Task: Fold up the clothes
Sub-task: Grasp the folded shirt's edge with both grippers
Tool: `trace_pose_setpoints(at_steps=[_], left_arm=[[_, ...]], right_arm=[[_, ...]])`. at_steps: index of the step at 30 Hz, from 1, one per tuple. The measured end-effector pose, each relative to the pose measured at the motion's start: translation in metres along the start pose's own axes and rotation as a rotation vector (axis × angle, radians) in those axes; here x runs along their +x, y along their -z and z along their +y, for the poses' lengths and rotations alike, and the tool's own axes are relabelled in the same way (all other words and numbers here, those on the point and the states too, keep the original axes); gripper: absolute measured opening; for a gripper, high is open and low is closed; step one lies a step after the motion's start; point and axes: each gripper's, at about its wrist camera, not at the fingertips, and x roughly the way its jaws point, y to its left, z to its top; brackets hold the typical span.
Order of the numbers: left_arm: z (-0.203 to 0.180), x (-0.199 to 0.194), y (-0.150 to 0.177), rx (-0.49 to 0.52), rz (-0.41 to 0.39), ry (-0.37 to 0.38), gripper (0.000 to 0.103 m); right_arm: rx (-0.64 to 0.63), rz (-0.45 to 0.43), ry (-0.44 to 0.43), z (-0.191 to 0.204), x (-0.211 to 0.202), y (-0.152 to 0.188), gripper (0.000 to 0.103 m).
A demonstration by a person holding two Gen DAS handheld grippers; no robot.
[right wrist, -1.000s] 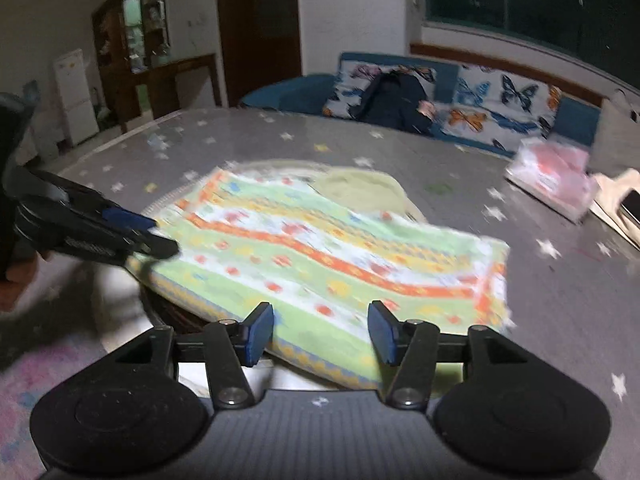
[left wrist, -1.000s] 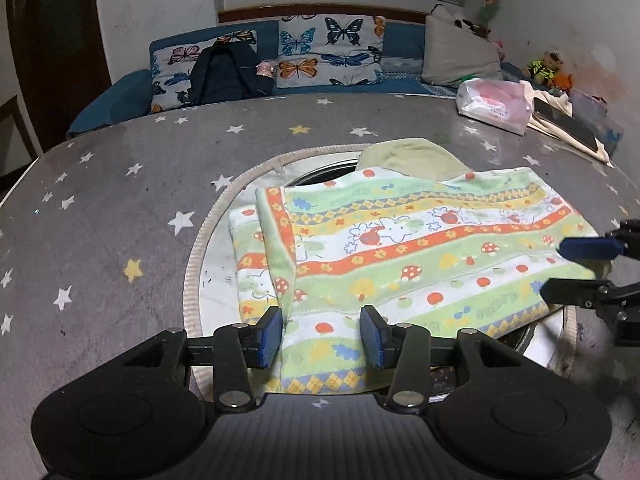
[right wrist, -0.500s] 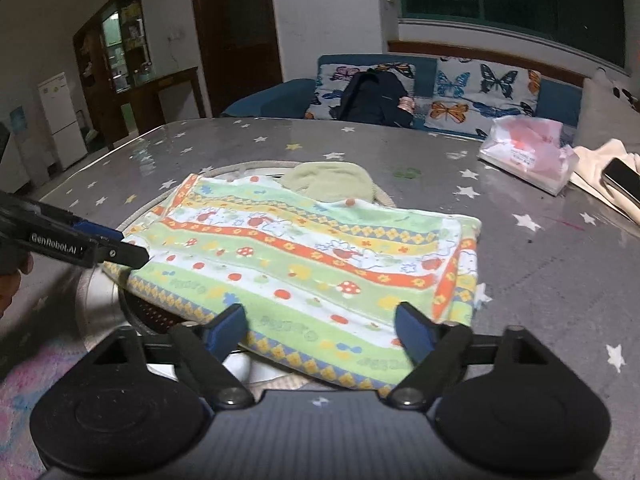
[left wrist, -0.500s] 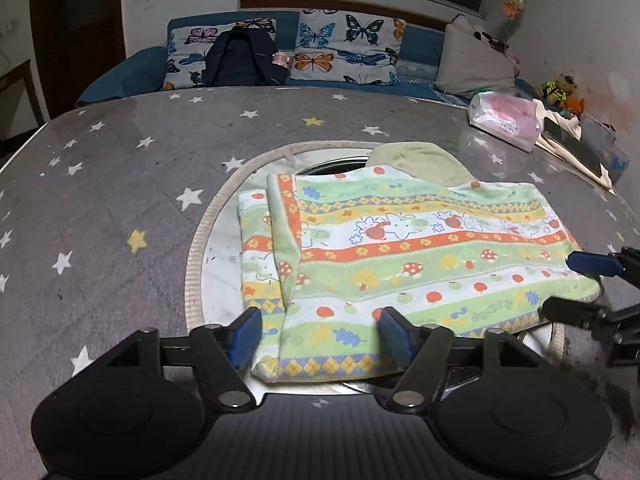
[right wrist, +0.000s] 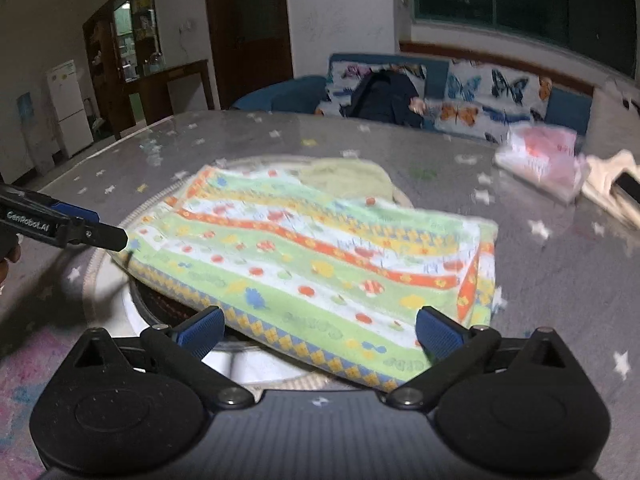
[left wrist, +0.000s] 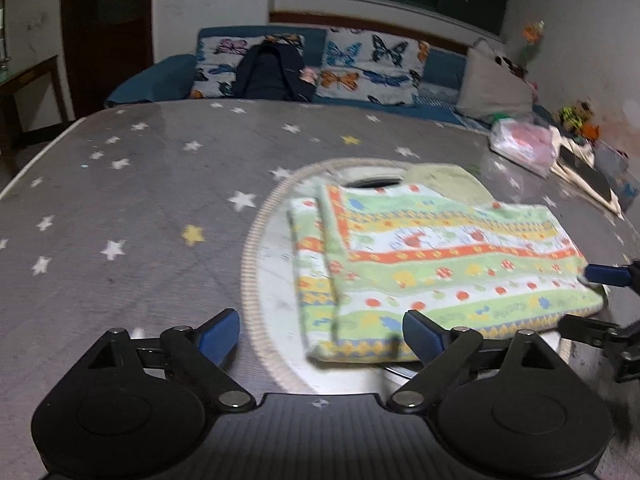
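Note:
A folded striped garment (left wrist: pixel 432 264) with green, orange and yellow bands lies on the round table, over a round metal plate (left wrist: pixel 276 280). It also shows in the right wrist view (right wrist: pixel 320 264). A plain pale green part (left wrist: pixel 452 180) sticks out at its far edge. My left gripper (left wrist: pixel 320 334) is open and empty, just short of the garment's near left corner. My right gripper (right wrist: pixel 318 330) is open and empty at the garment's near edge. The right gripper's fingers (left wrist: pixel 600 300) show at the garment's right corner in the left view.
The table has a grey cloth with stars (left wrist: pixel 140 208). A pink plastic bag (left wrist: pixel 524 146) and a phone on a cloth (left wrist: pixel 596 180) lie at the far right. A sofa with butterfly cushions (left wrist: pixel 360 64) stands behind the table.
Both grippers have opened wide and let go of the garment. Both have drawn back a little, and the left one has shifted left.

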Motion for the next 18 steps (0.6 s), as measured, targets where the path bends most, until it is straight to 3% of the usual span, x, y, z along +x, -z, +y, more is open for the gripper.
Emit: trace_pose_setpoints(at_steps=[5, 12, 18], left_arm=[[0.02, -0.006, -0.003, -0.054, -0.016, -0.032, 0.095], [0.037, -0.013, -0.006, -0.125, -0.021, -0.028, 0.096], [0.046, -0.015, -0.011, -0.177, -0.021, -0.015, 0.1]], right_arm=[[-0.126, -0.011, -0.046, 0.038, -0.007, -0.013, 0.091], [-0.343, 0.022, -0.143, 0.109, 0.02, -0.025, 0.07], [-0.4, 0.048, -0.186, 0.142, 0.046, -0.036, 0.061]])
